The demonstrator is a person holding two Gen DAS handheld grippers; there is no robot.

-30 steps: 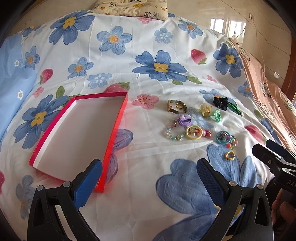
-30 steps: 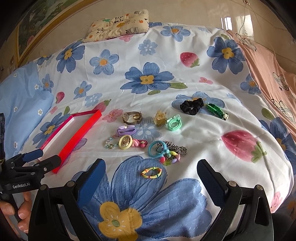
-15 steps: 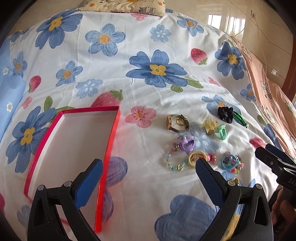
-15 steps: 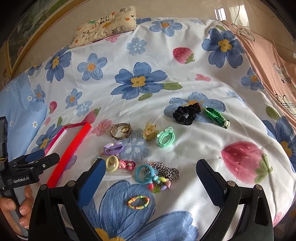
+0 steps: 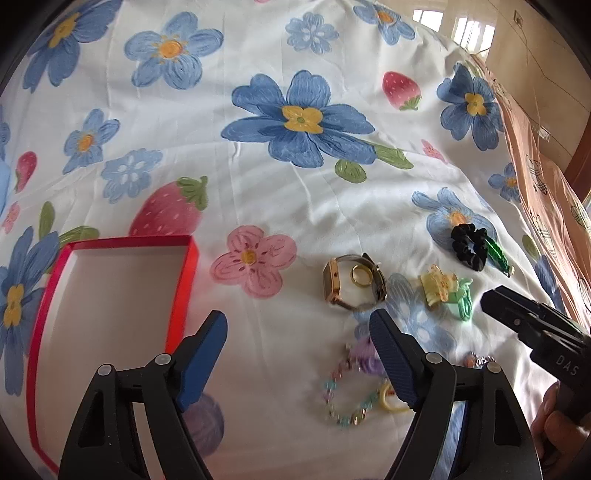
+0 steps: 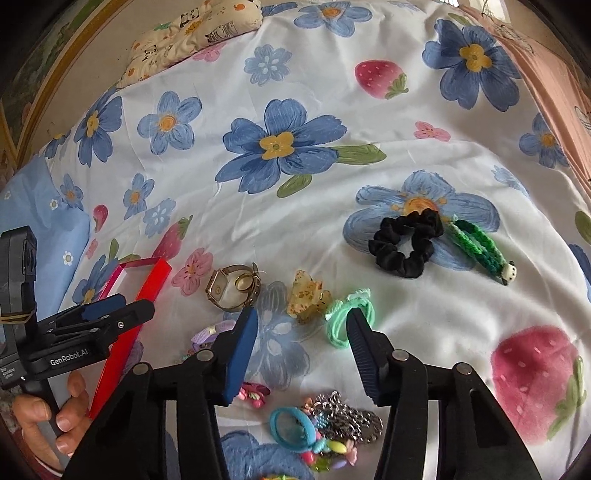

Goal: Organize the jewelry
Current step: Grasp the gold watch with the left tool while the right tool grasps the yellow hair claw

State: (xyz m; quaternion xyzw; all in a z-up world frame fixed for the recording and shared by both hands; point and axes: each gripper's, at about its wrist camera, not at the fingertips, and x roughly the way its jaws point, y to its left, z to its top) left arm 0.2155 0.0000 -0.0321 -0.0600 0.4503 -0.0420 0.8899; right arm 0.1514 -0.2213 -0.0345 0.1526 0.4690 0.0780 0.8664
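Note:
A red box [image 5: 48, 295] with a white inside lies on the floral sheet at the left; it also shows in the right wrist view [image 6: 147, 284]. Jewelry lies scattered to its right: a gold watch [image 5: 352, 286] [image 6: 231, 288] with a ring inside it, a yellow claw clip [image 5: 437, 286] [image 6: 306, 301], a mint hair tie [image 6: 349, 319], a black scrunchie [image 6: 406, 243], a green clip [image 6: 480, 247], a bead bracelet [image 5: 343, 391]. My left gripper [image 5: 297, 336] is open and empty, short of the watch. My right gripper [image 6: 301, 321] is open and empty, just short of the claw clip.
A blue ring [image 6: 291, 430] and a bead chain [image 6: 343, 417] lie under my right gripper. A patterned pillow [image 6: 192, 33] lies at the far edge of the bed. A peach blanket [image 5: 554, 206] covers the right side.
Both grippers have moved forward and down toward the jewelry, and both have narrowed their opening. Nothing has been picked up.

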